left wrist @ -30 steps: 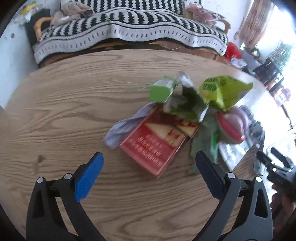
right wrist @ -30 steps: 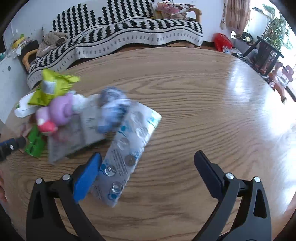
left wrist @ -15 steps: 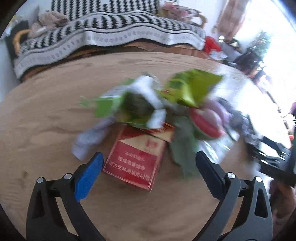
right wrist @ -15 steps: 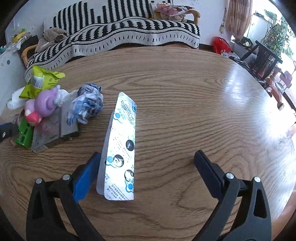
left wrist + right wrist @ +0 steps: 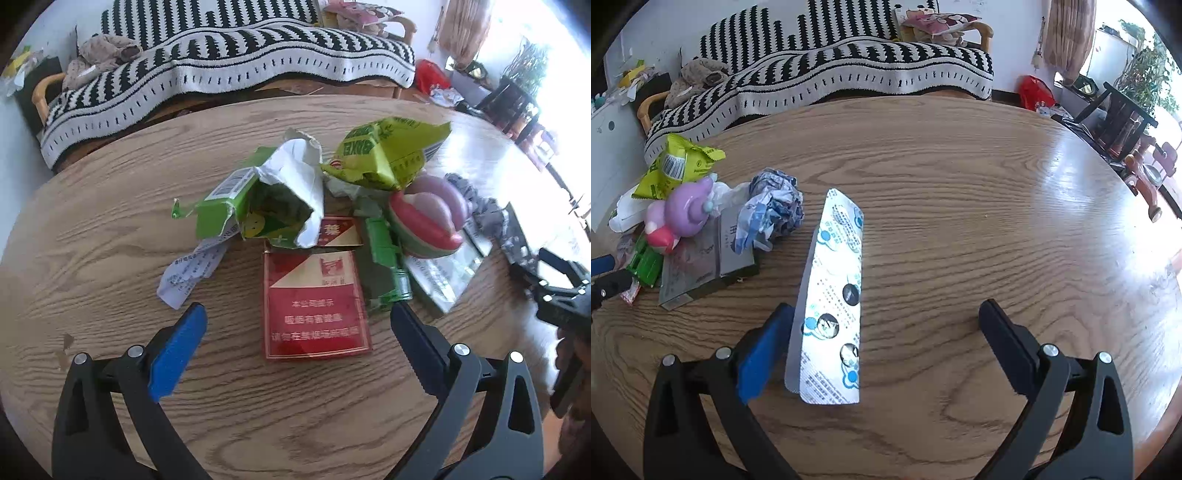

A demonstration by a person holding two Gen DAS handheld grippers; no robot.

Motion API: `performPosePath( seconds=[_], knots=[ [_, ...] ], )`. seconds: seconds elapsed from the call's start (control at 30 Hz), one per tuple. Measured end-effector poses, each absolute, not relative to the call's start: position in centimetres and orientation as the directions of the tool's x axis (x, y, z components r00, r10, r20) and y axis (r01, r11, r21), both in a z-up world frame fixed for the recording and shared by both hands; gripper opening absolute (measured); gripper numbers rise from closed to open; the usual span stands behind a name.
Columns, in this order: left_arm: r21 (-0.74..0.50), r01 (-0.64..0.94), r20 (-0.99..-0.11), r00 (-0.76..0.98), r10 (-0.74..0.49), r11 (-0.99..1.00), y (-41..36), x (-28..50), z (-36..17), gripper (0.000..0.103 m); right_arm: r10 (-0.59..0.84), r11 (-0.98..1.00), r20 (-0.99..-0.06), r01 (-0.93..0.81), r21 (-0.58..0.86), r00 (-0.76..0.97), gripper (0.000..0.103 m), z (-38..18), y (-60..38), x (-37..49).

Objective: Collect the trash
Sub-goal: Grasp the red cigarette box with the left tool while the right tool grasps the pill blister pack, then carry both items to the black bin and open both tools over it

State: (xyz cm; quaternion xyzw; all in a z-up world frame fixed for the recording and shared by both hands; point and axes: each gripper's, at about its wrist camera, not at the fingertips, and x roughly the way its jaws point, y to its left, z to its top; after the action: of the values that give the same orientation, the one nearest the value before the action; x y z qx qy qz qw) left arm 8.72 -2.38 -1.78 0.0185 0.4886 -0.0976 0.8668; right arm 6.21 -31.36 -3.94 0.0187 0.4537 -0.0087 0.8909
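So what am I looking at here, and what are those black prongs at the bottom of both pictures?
Each picture comes from a wide-angle camera mounted on a tool a person holds, one per hand; there is no robot. The prongs are its two fingers.

The left hand-held gripper is open over a heap of trash on the round wooden table: a red cigarette pack, a torn green carton, a yellow-green snack bag and a crumpled white receipt.

The right hand-held gripper is open too, holding nothing. A white foil pill blister strip lies between its fingers, close against the blue-padded one. Further left is the same heap, with a purple and pink plastic toy and a crumpled blue-white paper ball.
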Motion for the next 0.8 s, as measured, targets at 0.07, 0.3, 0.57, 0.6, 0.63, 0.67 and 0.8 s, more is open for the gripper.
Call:
performPosePath(
  seconds=[0.07,0.3,0.57,0.6,0.63,0.67,0.8],
  knots=[
    [-0.077,0.195,-0.844,0.509,-0.168,0.978,-2.1,8.5,-1.3,0.097,0.005,0.999,-0.808,0.029,0.027,0.589,0.096,-3.9,-31.3,6.2],
    [-0.019,0.225,-0.867,0.482,-0.128,0.974,-2.1,8.9,-2.4,0.097,-0.003,0.999,-0.807,0.038,0.024,0.59,0.096,-4.0,-31.2,6.5],
    [-0.004,0.188,-0.881,0.464,-0.093,0.982,-1.3,9.7,-4.0,0.086,0.004,1.0,-0.794,0.015,0.017,0.608,0.071,-3.6,-30.8,6.6],
    [0.011,0.204,-0.866,0.491,-0.092,0.979,-1.5,9.6,-3.7,0.074,0.005,1.0,-0.789,0.015,0.018,0.614,0.055,-3.5,-30.8,6.6],
    [0.03,0.22,-0.855,0.511,-0.089,0.975,-1.8,9.5,-3.4,0.056,0.007,1.0,-0.787,0.015,0.021,0.616,0.043,-3.3,-30.8,6.6],
    [0.025,0.225,-0.857,0.507,-0.096,0.974,-1.9,9.5,-3.3,0.055,0.018,0.999,-0.789,0.017,0.035,0.614,0.036,-3.2,-31.0,6.6],
    [-0.072,0.184,-0.861,0.485,-0.154,0.98,-1.5,9.6,-2.8,0.055,0.041,0.998,-0.781,0.011,0.061,0.623,0.035,-2.6,-31.6,5.8]
  ],
)
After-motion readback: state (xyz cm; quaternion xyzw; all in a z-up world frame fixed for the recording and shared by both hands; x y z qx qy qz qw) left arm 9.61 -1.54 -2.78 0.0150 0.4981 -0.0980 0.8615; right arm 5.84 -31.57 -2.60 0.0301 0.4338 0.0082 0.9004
